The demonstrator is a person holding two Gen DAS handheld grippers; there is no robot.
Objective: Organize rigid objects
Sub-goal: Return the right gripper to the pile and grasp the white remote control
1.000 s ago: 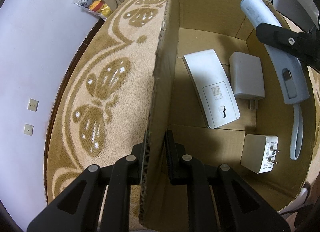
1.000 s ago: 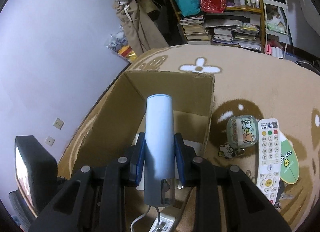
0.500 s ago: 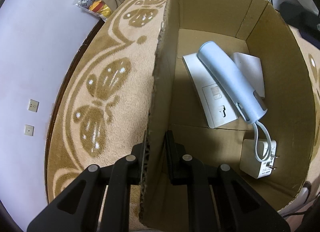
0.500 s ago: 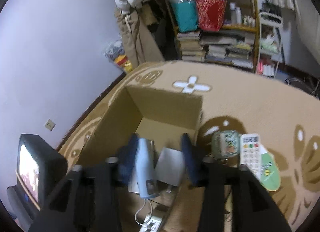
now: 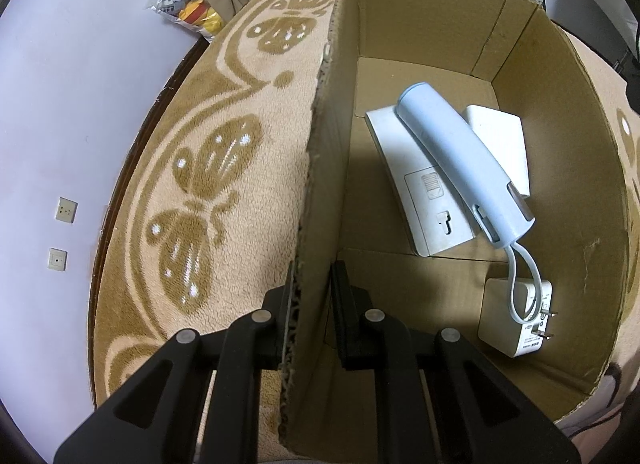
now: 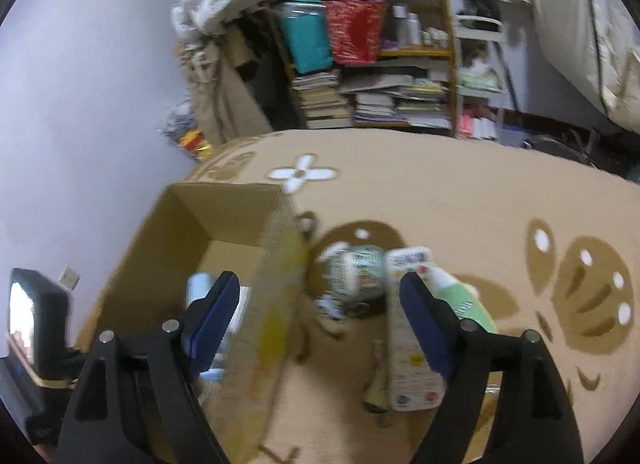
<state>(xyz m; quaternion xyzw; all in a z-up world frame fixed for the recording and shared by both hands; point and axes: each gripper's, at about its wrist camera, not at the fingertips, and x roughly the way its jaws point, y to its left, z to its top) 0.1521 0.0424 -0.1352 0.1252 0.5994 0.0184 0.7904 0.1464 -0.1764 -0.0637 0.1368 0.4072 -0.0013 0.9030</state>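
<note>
Left wrist view: the left claw (image 5: 312,312) is clamped on the near wall of an open cardboard box (image 5: 560,143) standing on a patterned carpet (image 5: 208,167). Inside the box, a pale blue handheld device (image 5: 460,159) lies slanted across a flat white gadget (image 5: 416,183) and a white adapter (image 5: 500,143); its white loop cord (image 5: 524,288) rests on a plug adapter (image 5: 516,316) in the near corner. In the blurred right wrist view, the right claw (image 6: 316,320) hangs wide apart and empty over the box's edge. Beside the box, a white remote (image 6: 408,328), a green card (image 6: 464,300) and a round trinket (image 6: 356,272) lie on the carpet.
</note>
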